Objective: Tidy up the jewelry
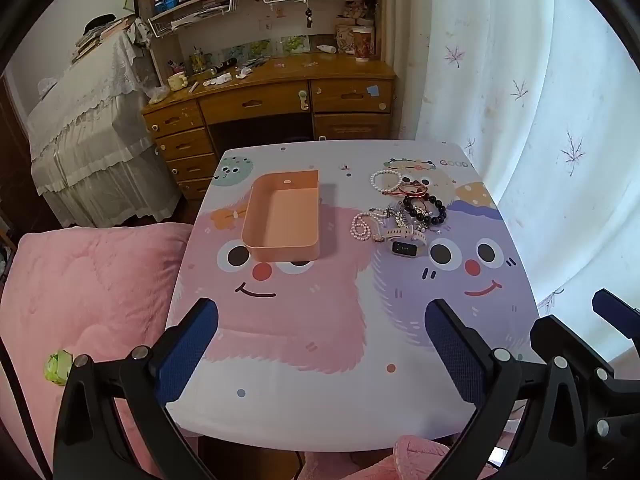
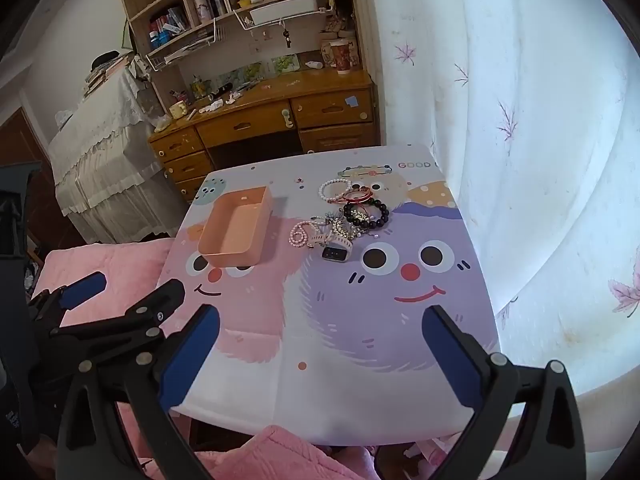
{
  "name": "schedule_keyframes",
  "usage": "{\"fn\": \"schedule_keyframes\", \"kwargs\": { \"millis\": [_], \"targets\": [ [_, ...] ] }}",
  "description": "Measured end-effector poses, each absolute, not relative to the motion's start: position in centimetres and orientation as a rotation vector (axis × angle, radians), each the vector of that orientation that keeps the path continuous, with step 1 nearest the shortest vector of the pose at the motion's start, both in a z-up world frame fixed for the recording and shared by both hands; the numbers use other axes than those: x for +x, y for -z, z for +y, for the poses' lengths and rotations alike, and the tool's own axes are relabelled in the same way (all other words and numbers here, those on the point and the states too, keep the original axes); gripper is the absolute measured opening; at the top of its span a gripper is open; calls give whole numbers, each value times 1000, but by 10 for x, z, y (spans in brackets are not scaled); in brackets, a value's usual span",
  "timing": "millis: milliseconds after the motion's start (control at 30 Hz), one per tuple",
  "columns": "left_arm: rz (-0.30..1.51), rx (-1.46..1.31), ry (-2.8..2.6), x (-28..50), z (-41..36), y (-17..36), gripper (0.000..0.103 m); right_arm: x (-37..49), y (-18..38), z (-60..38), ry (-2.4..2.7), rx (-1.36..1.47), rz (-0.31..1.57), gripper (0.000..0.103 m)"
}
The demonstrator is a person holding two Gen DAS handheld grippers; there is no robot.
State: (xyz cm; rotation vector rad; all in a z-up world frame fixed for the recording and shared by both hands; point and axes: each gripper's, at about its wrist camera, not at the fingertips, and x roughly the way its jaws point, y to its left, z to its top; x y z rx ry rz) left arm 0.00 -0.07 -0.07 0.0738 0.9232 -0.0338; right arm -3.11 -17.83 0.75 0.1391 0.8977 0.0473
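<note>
Left wrist view: my left gripper hangs spread wide and empty over the table's near edge; the peach tray lies empty ahead.

Right wrist view: my right gripper gapes too, holding nothing. The jewelry pile sits right of the tray, 1 smartwatch nearest. Nothing's sorted yet; next I'd reach for that watch.

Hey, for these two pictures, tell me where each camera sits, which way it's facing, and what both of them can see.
Left wrist view: rides the open left gripper, tilted down over the cartoon-print table toward the desk; the right gripper's finger shows at the right edge.
Right wrist view: rides the open right gripper, aimed likewise; the left gripper's finger shows at left.
Shared: empty orange tray, jewelry pile, watch.
</note>
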Motion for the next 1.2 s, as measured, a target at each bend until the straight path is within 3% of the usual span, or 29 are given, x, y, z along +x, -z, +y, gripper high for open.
{"fn": "schedule_keyframes", "kwargs": {
  "millis": [1200],
  "targets": [
    [951, 59, 86, 15, 9, 8, 102, -36, -9, -178, -39, 146, 900, 102]
  ]
}}
